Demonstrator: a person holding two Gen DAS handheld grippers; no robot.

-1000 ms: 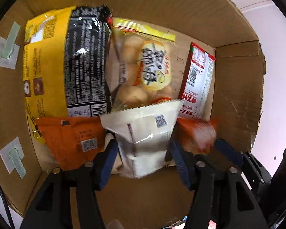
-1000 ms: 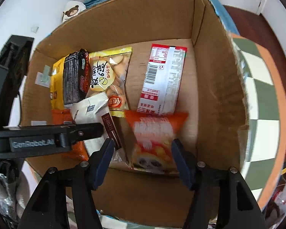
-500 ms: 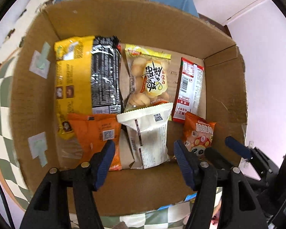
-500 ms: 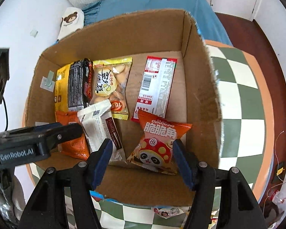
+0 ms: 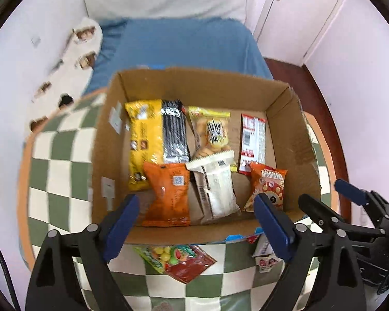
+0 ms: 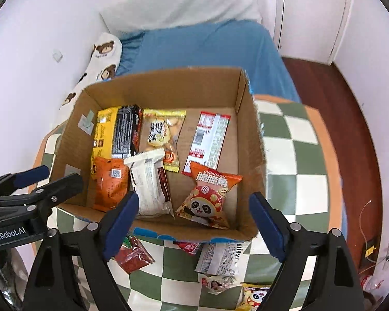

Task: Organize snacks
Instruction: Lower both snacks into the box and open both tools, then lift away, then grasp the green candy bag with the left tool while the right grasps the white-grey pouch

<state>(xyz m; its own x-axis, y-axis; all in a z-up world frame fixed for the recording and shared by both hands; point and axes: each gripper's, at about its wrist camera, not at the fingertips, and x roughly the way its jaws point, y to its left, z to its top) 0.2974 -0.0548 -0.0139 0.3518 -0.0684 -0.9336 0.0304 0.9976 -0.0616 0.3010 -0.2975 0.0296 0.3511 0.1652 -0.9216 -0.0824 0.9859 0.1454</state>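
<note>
- Grippers first: the left gripper (image 5: 194,226) hangs above the near wall of the cardboard box (image 5: 285,108), fingers spread wide apart and holding nothing; the right gripper (image 6: 193,226) does the same beside it, equally splayed and bare.
- Packets lie flat on the box floor, from the left: a yellow-and-black bag (image 5: 155,132), an orange packet (image 5: 168,194) overlapping its near end, a white wrapper (image 5: 215,184), a yellow biscuit bag (image 5: 211,132) behind it, a red-and-white packet (image 5: 252,142), and an orange panda snack (image 6: 207,197).
- The panda snack sits between the right gripper's fingers, farther in; the white wrapper sits likewise for the left.
- Outside, on the checked tablecloth (image 6: 298,155), a red-and-green candy bag (image 5: 176,259) and a white sachet (image 6: 220,258) lie near the fingertips.
</note>
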